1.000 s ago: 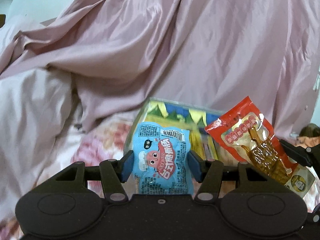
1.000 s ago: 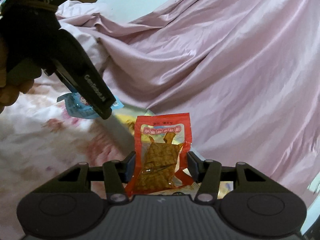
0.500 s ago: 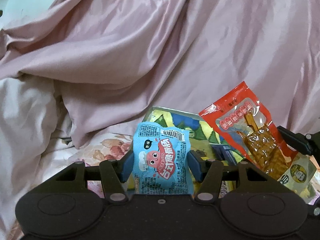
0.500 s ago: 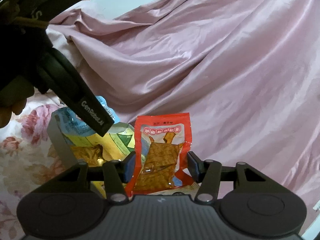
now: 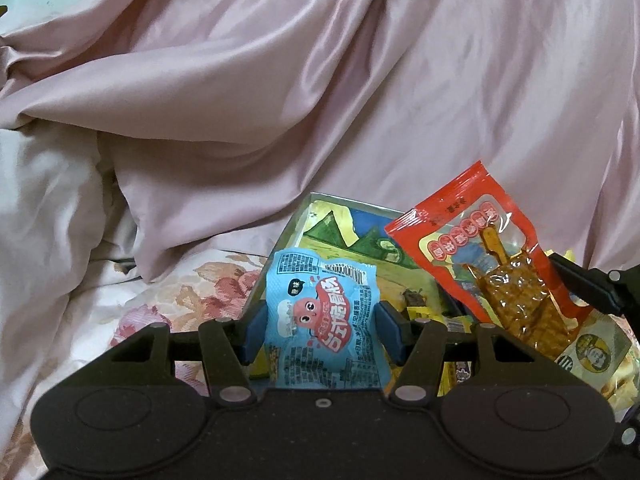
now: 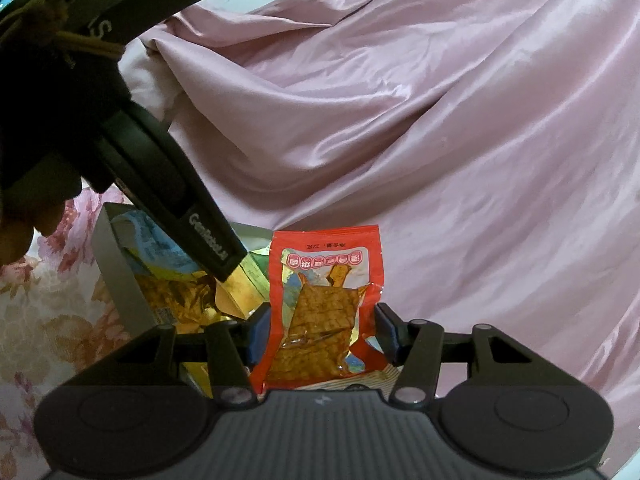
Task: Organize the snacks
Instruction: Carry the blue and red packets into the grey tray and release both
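Blue packet (image 5: 326, 320), red packet (image 6: 324, 312), seemingly over box (image 5: 304, 216)

We see a bed (image 5: 168, 304) as the carrying surface, covered by a pale sheet with a faded rose print (image 6: 48, 320). A large, rumpled pink satin quilt (image 5: 360, 100) lies heaped on the bed and fills most of both views, its folds running down to the sheet. A whitish part of the bedding (image 5: 44, 208) bunches beside it on the left of the left wrist view. Directly on the flowered sheet, just at the foot of the quilt's folds, sits an open box (image 6: 120, 280) with grey walls, holding loose snack packets; we cannot tell whether box and quilt touch.
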`<state>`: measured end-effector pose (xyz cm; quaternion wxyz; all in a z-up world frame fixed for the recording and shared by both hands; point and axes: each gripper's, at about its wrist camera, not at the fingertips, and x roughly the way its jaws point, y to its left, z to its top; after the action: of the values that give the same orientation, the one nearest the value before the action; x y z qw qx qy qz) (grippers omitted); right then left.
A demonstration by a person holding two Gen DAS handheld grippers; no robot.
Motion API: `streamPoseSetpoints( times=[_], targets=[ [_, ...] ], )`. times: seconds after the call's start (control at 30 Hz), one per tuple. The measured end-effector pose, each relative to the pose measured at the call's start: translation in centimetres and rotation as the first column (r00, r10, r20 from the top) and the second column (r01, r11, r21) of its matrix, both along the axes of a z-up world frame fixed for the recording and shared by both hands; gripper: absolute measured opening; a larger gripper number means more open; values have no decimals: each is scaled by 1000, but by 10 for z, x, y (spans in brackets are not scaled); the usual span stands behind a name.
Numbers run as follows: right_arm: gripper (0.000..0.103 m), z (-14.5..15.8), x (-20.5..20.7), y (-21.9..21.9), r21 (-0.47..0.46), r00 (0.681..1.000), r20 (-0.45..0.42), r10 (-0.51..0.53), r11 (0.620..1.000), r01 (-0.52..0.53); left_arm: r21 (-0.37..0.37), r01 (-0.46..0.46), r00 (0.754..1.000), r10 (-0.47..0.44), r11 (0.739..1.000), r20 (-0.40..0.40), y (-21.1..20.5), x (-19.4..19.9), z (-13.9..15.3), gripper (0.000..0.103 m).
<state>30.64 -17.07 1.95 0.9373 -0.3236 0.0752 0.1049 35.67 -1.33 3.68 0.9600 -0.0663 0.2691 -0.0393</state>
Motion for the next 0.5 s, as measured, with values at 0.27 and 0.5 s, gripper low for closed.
streamPoseSetpoints(
  times=[0.27,0.5],
  targets=[
    [65,0,5,-1,20,1000,-26,-4,1000,4,-25,-10,1000,9,1000,-18,0,4,-3,62],
    [75,2,0,-2,26,1000,-12,-8,1000,8,-55,-22,1000,21,998,-8,3,2,8,79]
  ],
)
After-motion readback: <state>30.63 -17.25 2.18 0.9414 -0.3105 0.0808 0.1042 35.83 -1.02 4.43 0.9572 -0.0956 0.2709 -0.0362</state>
